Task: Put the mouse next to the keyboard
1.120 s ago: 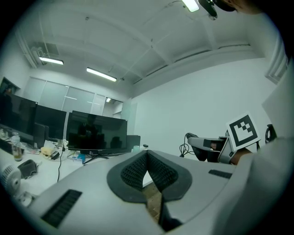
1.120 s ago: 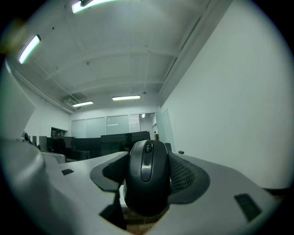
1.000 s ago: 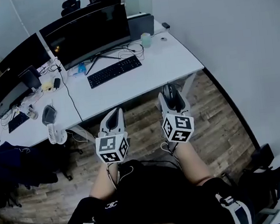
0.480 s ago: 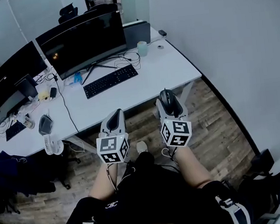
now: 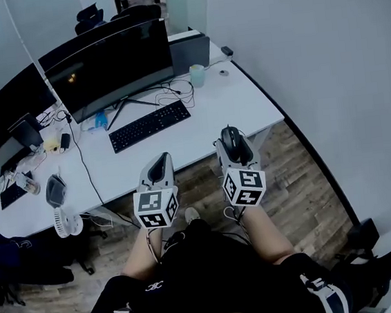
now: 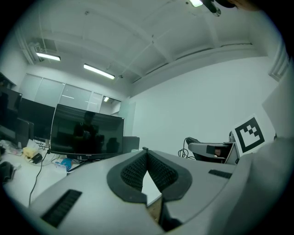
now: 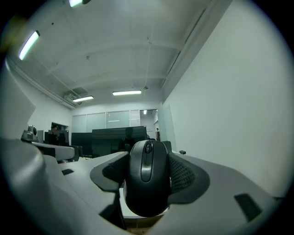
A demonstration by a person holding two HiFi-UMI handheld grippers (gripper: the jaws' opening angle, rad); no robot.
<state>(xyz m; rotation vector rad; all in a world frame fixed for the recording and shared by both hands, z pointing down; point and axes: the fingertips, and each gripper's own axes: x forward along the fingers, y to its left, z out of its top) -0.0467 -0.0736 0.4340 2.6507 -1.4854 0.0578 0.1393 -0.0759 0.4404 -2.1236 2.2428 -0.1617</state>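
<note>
1. The person stands on a wood floor [image 5: 302, 176] with a gripper in each hand, both held out in front of the body.
2. The left gripper [image 5: 159, 164] has its jaws closed tip to tip, with nothing between them.
3. The right gripper [image 5: 232, 143] clamps a black mouse [image 7: 147, 176] by its 2 sides, jaws spread wide around it, wheel end pointing away from the person.
4. So the mouse is up in that grip, at the near edge of the white desk [image 5: 246, 105], not resting on it.
5. Further in, the black keyboard [image 5: 150, 125] lies on the desk, left of the mouse and well apart from it.
6. Behind the keyboard stands a wide dark monitor [image 5: 110, 67]. A pale green cup [image 5: 197, 75] sits to its right.
</note>
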